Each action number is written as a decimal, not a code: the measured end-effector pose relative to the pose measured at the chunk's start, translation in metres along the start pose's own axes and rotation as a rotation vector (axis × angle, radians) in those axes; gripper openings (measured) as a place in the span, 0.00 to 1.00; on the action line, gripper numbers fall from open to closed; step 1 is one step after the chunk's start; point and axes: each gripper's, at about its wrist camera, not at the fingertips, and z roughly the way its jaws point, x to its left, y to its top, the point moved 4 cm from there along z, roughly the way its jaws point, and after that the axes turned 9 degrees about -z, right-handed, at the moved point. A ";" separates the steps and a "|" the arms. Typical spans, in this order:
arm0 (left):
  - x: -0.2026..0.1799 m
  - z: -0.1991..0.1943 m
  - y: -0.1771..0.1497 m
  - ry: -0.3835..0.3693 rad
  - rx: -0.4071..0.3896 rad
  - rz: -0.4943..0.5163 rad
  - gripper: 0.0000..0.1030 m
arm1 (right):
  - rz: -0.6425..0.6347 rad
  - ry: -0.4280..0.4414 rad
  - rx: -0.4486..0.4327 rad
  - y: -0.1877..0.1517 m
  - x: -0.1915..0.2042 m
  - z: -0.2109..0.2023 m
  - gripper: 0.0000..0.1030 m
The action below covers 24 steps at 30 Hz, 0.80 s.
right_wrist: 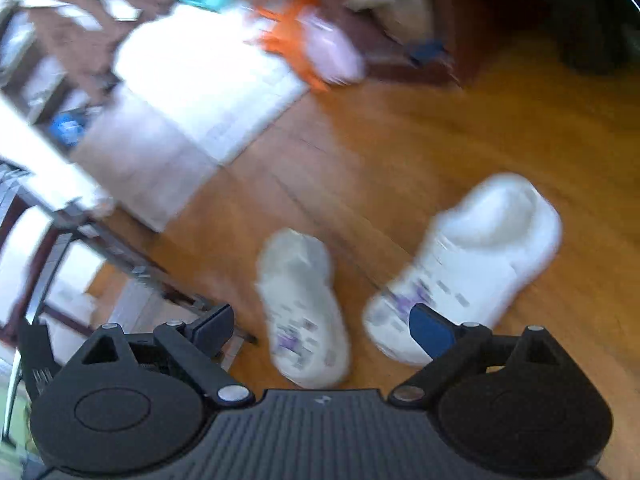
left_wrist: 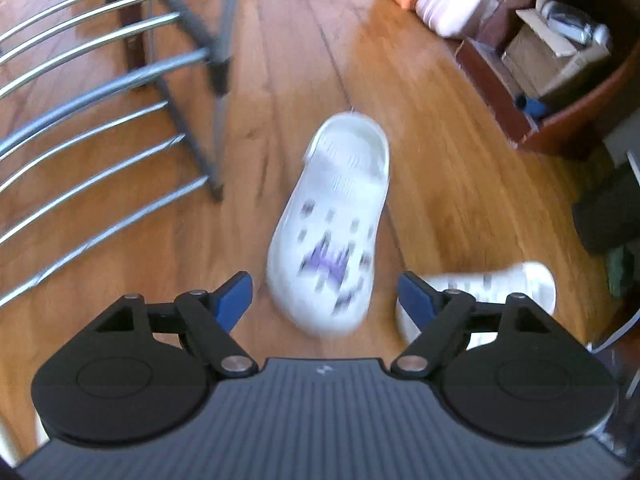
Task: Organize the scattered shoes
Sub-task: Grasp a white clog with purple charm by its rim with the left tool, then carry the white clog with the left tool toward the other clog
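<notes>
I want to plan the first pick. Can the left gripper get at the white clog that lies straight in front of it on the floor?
Probably yes. The left gripper is open and empty, the white clog lies on the wooden floor just ahead between its fingers, and nothing stands between them. The metal rack is off to the side.

Bright daylight fills both views. The right wrist view is heavily smeared by motion blur, and a white mat at ten o'clock is washed out by glare. In the left wrist view the white shoe is blurred, and rack bars at nine o'clock bow with fisheye distortion.
</notes>
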 end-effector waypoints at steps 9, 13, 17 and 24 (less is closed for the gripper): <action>-0.053 0.074 0.041 0.185 -0.075 0.086 0.77 | -0.107 0.022 -0.096 -0.008 0.002 -0.041 0.94; -0.042 0.094 0.045 0.230 -0.043 0.030 0.82 | -0.147 -0.156 -0.121 -0.017 -0.045 -0.029 0.88; -0.018 0.105 0.048 0.242 0.000 -0.114 0.83 | 0.216 -0.044 -0.039 -0.011 -0.127 -0.023 0.88; -0.012 0.103 0.032 0.150 0.044 -0.201 0.41 | 0.438 -0.089 -0.079 -0.005 -0.188 0.009 0.88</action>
